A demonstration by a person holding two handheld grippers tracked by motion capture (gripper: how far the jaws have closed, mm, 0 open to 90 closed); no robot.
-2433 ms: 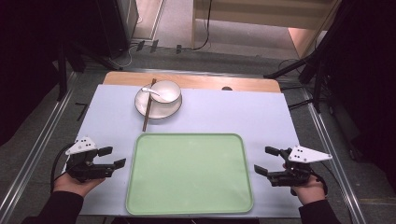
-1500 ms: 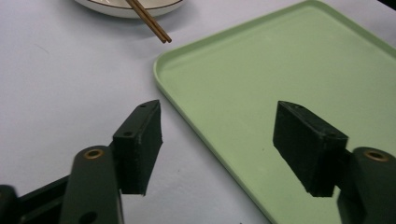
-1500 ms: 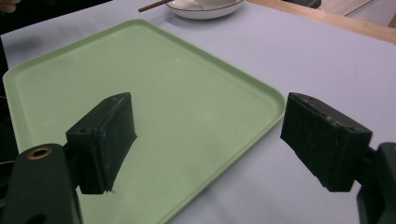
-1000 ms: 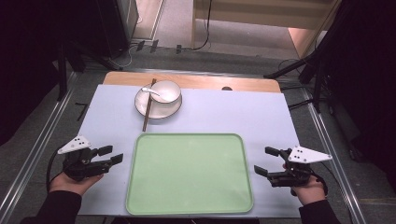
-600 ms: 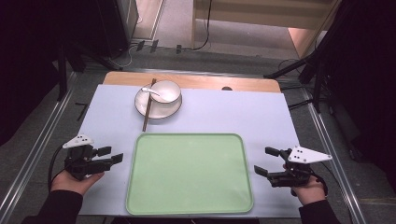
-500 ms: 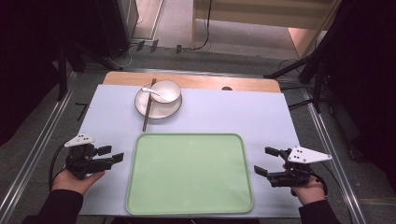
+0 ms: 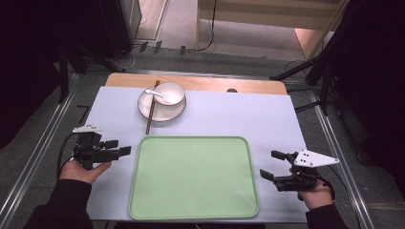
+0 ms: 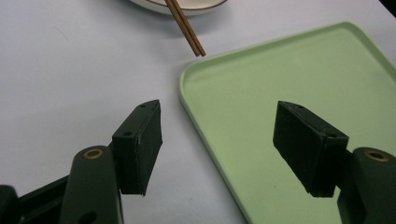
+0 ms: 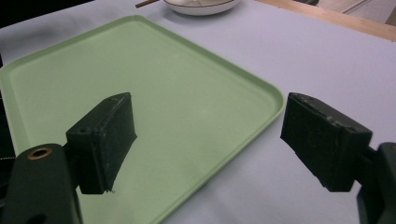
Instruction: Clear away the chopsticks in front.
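Tray (image 7: 193, 179), green and bare, sits mid-mat at the near edge; it's the landmark for everything below.

Left of tray: my left gripper (image 7: 119, 148), jaws wide apart, holding nothing. In the left gripper view the jaws straddle the tray's left rim (image 8: 205, 140), one pad over the mat (image 7: 239, 114), one over the tray. Looks staged to clamp that rim, my guess.

Beyond tray, toward its far-left corner: plate (image 7: 161, 107) with bowl (image 7: 168, 93) on it, spoon (image 7: 154, 93) resting in the bowl. Chopsticks (image 7: 152, 107) lean across the plate's left edge, tips ending just short of the tray's corner (image 8: 189, 35). Likely the set gets loaded onto the tray, hence the tray kept bare and close.

Right of tray: my right gripper (image 7: 274, 164), jaws also spread, nothing between them. In the right gripper view they bracket the tray's right rim (image 9: 261, 100), mirroring the left.

No brands, labels or writing readable anywhere.
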